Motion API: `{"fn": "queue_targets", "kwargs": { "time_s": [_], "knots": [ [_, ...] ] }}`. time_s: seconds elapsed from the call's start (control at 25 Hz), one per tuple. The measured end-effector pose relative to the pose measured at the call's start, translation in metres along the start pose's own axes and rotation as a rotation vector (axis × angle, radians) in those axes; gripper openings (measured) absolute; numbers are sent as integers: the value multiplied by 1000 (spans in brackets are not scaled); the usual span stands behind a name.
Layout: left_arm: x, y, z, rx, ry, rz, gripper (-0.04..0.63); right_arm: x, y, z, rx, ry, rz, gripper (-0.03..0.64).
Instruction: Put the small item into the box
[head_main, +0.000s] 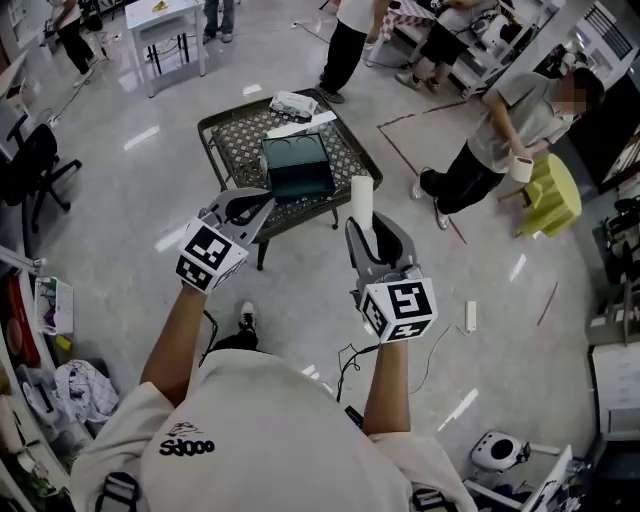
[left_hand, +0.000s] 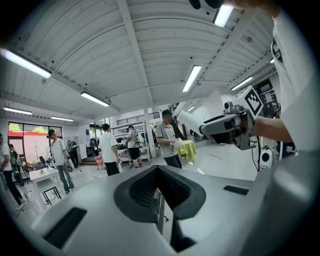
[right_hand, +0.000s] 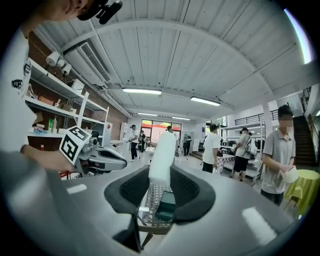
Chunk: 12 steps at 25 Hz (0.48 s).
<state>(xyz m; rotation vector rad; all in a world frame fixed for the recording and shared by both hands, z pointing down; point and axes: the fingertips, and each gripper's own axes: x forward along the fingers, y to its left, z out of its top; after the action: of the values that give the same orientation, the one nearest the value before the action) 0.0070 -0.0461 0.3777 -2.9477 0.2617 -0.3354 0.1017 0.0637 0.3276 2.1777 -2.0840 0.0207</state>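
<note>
One green box sits mid-table; right claw pinches one white roll, left claw pressed together.

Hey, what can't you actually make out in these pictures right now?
- Inside of the green box: too small in the head view; only a sliver in the right gripper view.
- Lower end of the white roll: hidden by the right gripper in the head view.
- The white things at the table's far edge: too small to name, head view.
</note>
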Motion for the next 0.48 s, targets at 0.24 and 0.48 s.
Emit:
{"fn": "queue_targets", "kwargs": {
  "time_s": [0.24,0.48],
  "knots": [
    [24,39,-7,-19,4,-18,6,42,-9,1,10,17,1,138],
    [38,66,-13,-29,7,-44,5,70,-19,8,49,8,-35,137]
  ]
}}
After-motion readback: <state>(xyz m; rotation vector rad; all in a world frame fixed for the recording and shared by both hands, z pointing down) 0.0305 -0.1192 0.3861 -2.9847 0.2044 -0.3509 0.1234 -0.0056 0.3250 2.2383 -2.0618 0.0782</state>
